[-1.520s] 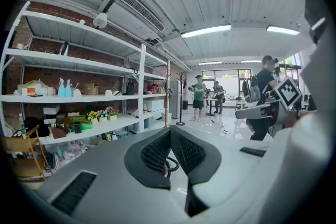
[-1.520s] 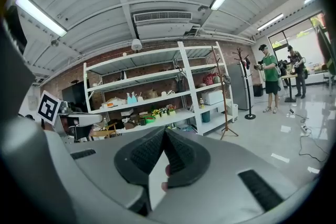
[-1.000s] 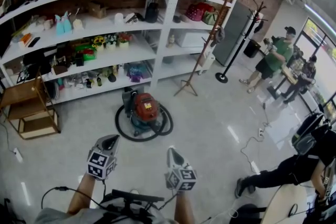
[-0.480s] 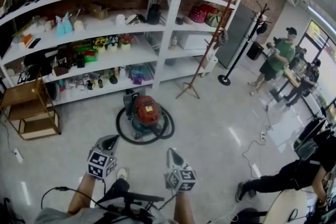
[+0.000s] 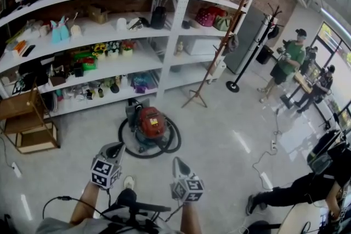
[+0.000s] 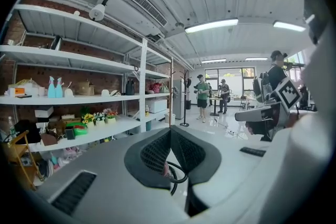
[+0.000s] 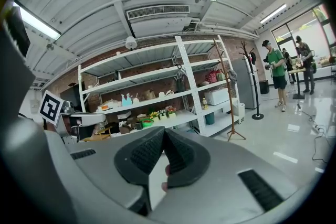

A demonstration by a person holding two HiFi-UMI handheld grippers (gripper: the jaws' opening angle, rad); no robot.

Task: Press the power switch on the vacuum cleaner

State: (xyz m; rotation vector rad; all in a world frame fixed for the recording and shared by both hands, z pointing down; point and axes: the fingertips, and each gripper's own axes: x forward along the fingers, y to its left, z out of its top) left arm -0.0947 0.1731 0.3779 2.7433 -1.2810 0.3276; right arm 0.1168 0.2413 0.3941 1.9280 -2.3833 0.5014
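The vacuum cleaner [image 5: 149,122] is a red canister on the floor in front of the shelves, with its black hose [image 5: 127,146] coiled in a ring around it. Both grippers are held low in the head view, short of the vacuum and above the floor. My left gripper [image 5: 117,145] points toward the hose ring's near edge; its jaws meet at the tips with nothing between them [image 6: 169,134]. Behind those jaws a loop of black hose [image 6: 180,177] shows. My right gripper [image 5: 177,161] is a little nearer to me, also shut and empty [image 7: 163,134].
White shelving [image 5: 164,35] full of small items stands behind the vacuum. A wooden stand [image 5: 26,123] is at the left, a wooden coat rack [image 5: 217,46] and a black one [image 5: 249,44] at the right. A cable [image 5: 264,155] crosses the floor. People [image 5: 288,57] stand far right.
The vacuum has come slightly lower and nearer in the head view, and a shoe now shows below the left gripper. Both grippers keep the same pose, jaws shut.
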